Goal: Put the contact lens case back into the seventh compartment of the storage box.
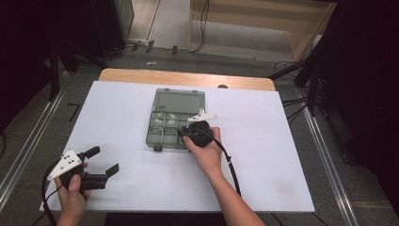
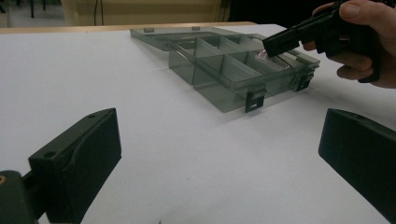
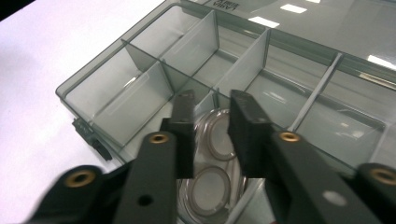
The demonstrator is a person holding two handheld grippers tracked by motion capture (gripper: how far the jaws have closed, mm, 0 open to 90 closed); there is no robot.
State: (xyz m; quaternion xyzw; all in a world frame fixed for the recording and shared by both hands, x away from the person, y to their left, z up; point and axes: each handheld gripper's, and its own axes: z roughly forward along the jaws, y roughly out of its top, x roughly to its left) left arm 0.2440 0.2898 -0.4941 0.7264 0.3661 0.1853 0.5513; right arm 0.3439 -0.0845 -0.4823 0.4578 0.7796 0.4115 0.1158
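right tongs (image 3: 210, 109) poised over the open box (image 3: 93, 79), jaws a narrow gap apart and gripping nothing. directly below and between the jaw tips lie two clear round discs (image 3: 219, 140) in a near compartment of the box; whether the jaws touch them cannot be told. the remaining compartments ahead of the right tongs look empty. in the high view the right tongs (image 1: 188, 133) sit at the near right corner of the box (image 1: 162, 113), with the lid folded flat on the far side. left tongs (image 1: 104, 160) rest well short of the box, on the bare table (image 1: 263, 155), jaws wide apart and empty; seen from them, the box (image 2: 233, 77) lies ahead and to the right, its two latches facing them. judged stage: early, with the box open and the discs not yet lifted; gripping and moving them is left. some embossed lettering at the lid's edge is cut off and unreadable; no brand is legible.
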